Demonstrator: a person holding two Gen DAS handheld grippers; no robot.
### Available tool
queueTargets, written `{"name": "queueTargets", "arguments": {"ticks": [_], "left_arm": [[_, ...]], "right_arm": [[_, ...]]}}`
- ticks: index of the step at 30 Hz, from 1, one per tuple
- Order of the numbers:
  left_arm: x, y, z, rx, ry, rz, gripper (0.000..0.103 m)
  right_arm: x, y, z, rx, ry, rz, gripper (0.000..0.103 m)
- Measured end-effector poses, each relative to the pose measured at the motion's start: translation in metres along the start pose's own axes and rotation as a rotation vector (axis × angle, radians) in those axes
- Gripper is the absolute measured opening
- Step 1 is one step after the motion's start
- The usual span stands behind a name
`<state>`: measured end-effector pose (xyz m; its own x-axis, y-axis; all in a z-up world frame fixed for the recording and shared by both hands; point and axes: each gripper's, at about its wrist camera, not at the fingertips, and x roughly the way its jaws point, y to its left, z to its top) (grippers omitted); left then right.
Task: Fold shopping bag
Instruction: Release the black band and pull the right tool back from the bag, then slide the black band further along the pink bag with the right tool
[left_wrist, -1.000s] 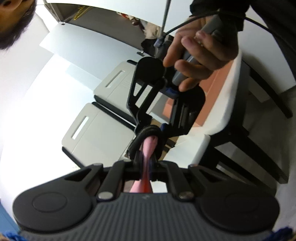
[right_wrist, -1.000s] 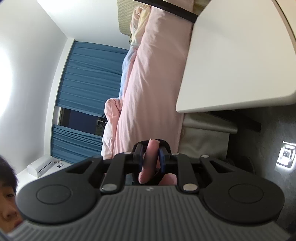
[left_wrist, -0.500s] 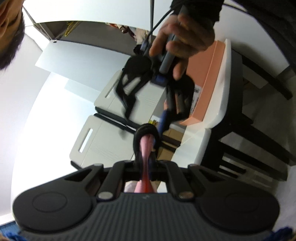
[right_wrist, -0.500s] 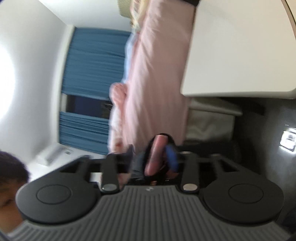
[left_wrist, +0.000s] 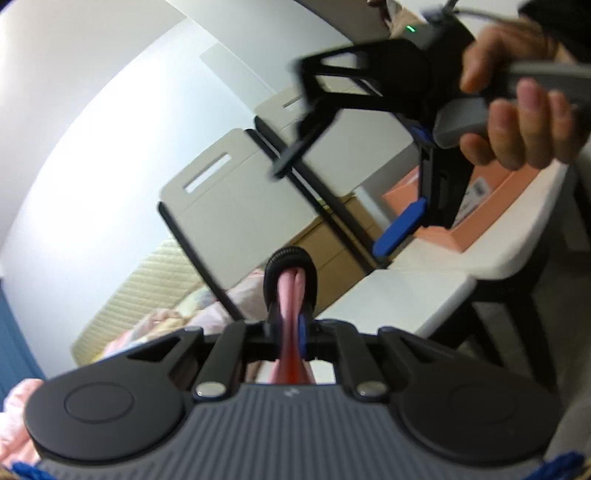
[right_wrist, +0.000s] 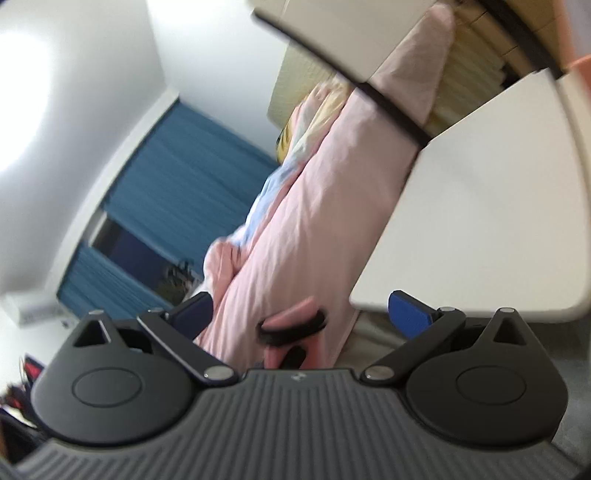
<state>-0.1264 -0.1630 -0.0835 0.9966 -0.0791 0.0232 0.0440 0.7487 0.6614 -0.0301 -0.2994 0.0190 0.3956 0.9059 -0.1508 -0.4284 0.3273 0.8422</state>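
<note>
My left gripper (left_wrist: 290, 295) is shut on the pink shopping bag (left_wrist: 290, 299), pinching its folded top edge and black handle loop (left_wrist: 291, 258), held up in the air. My right gripper (right_wrist: 301, 314) is open, its blue pads (right_wrist: 408, 314) spread wide. The bag's pink edge and black handle (right_wrist: 291, 325) hang just in front of it, between the fingers but not gripped. In the left wrist view the right gripper (left_wrist: 328, 206) is up and to the right, open, held by a hand.
A white table (left_wrist: 399, 291) and two white chairs (left_wrist: 236, 192) stand ahead in the left wrist view, with an orange box (left_wrist: 480, 206) on a shelf. A bed with pink bedding (right_wrist: 314, 221) and blue curtains (right_wrist: 177, 184) fill the right wrist view.
My right gripper has opened and let go of the bag's edge, and has moved up and away from the left gripper. The left gripper still holds the bag.
</note>
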Motion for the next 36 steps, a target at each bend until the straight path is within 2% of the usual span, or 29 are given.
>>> {"name": "queueTargets", "arguments": {"ticks": [1,2,3,6,7,8,9,16,18,19,20,23,27,28,31,36], "left_arm": [[0.000,-0.001,0.000,0.018,-0.003,0.018,0.012],[0.000,-0.003,-0.001,0.036,-0.006,0.034,0.012],[-0.002,-0.004,-0.002,0.054,-0.010,0.048,0.012],[-0.004,-0.008,-0.004,0.098,-0.014,0.086,0.013],[-0.003,-0.006,-0.005,0.095,-0.001,0.088,0.014],[-0.001,-0.004,-0.006,0.092,0.010,0.092,0.016],[0.000,-0.002,-0.007,0.090,0.018,0.100,0.016],[0.006,0.004,-0.008,0.081,0.067,0.094,0.018],[0.006,0.004,-0.009,0.086,0.080,0.087,0.020],[0.007,0.004,-0.010,0.088,0.087,0.090,0.035],[0.006,0.004,-0.010,0.090,0.090,0.103,0.044],[0.005,0.005,-0.010,0.089,0.088,0.097,0.043],[0.014,0.003,-0.015,0.100,0.138,0.114,0.044],[0.016,0.003,-0.016,0.095,0.147,0.112,0.044],[0.022,0.004,-0.021,0.071,0.179,0.104,0.014],[0.032,0.012,-0.024,0.010,0.253,0.084,0.008]], "right_arm": [[0.011,0.006,-0.003,-0.009,0.024,-0.011,0.100],[0.022,0.011,-0.007,-0.017,0.047,-0.021,0.092],[0.032,0.014,-0.010,-0.011,0.066,-0.029,0.074],[0.049,0.013,-0.011,0.033,0.120,-0.051,0.051],[0.055,0.013,-0.011,0.043,0.135,-0.050,0.049],[0.058,0.013,-0.010,0.048,0.135,-0.041,0.039],[0.061,0.015,-0.010,0.046,0.123,-0.040,0.036],[0.072,0.018,-0.011,0.033,0.116,-0.066,0.035],[0.071,0.017,-0.010,0.027,0.097,-0.080,0.031],[0.069,0.017,-0.009,0.021,0.079,-0.088,0.028],[0.066,0.017,-0.009,0.014,0.061,-0.095,0.020],[0.057,0.015,-0.004,0.012,0.020,-0.104,0.020],[0.056,0.014,-0.005,0.001,0.027,-0.098,0.020],[0.057,0.014,-0.006,-0.002,0.033,-0.094,0.020],[0.057,0.014,-0.010,-0.011,0.051,-0.084,0.020],[0.058,0.012,-0.011,-0.008,0.068,-0.079,0.025]]}}
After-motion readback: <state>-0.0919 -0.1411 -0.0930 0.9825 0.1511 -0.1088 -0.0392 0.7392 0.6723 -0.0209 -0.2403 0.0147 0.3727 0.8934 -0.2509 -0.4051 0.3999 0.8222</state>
